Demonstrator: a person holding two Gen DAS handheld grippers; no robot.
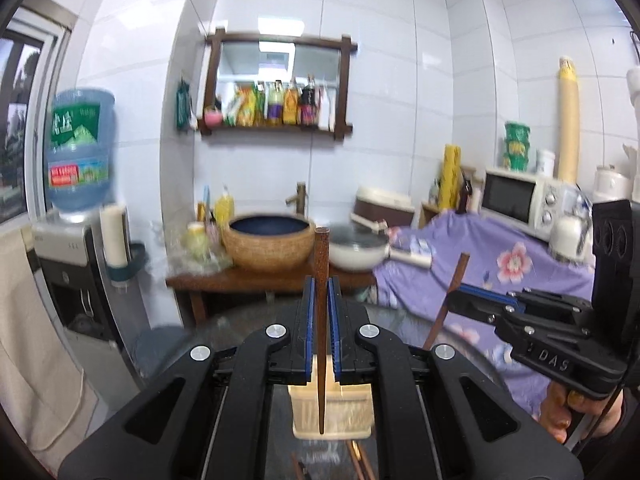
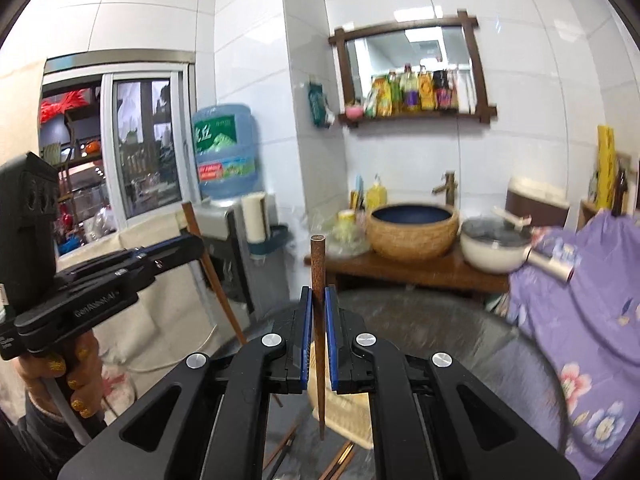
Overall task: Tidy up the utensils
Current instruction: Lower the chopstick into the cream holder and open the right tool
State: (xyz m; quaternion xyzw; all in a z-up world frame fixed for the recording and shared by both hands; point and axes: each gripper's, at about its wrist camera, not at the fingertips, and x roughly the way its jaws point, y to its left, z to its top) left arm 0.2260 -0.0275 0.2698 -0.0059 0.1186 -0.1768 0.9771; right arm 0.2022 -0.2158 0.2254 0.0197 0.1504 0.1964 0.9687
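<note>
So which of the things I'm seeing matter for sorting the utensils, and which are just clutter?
Job:
- chopstick in left hand-held gripper
- chopstick in right hand-held gripper
- holder
- loose chopsticks

Clutter:
- basin
- pan
- microwave
- water bottle

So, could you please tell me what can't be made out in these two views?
- Left wrist view: the holder is blurred and half hidden by the left gripper and its chopstick.
- Right wrist view: loose chopsticks below are cut off by the right gripper; their count is unclear.
- Shelf bottle labels: too blurred.
</note>
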